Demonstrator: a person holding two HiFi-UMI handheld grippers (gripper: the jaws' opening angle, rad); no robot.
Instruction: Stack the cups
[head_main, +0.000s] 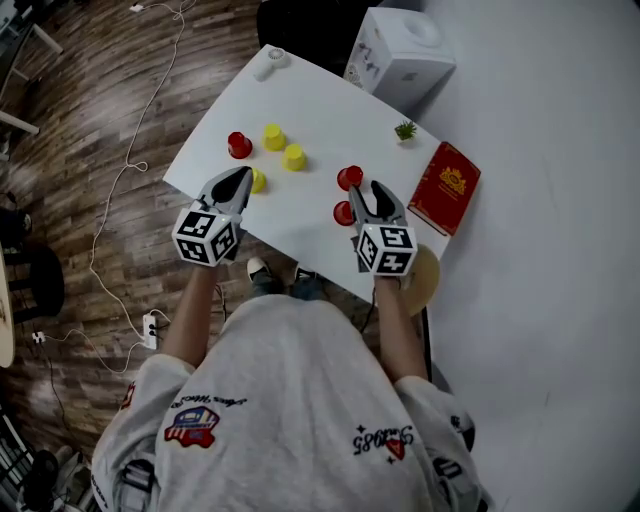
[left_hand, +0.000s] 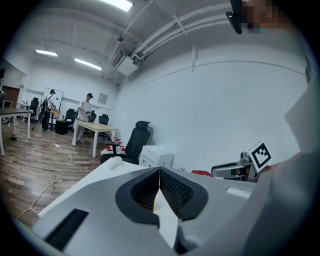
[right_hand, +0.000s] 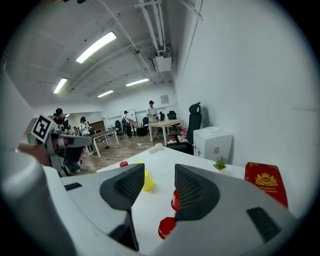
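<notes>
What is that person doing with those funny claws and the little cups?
A person holds a gripper in each hand over a white table with red cups and yellow cups on it, none stacked yet. The right gripper is open with nothing between its jaws, next to two of the red cups. The left gripper is shut, beside one yellow cup.

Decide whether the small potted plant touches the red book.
Apart. The head view shows bare white table between the small potted plant and the red book; the right gripper view agrees.
</notes>
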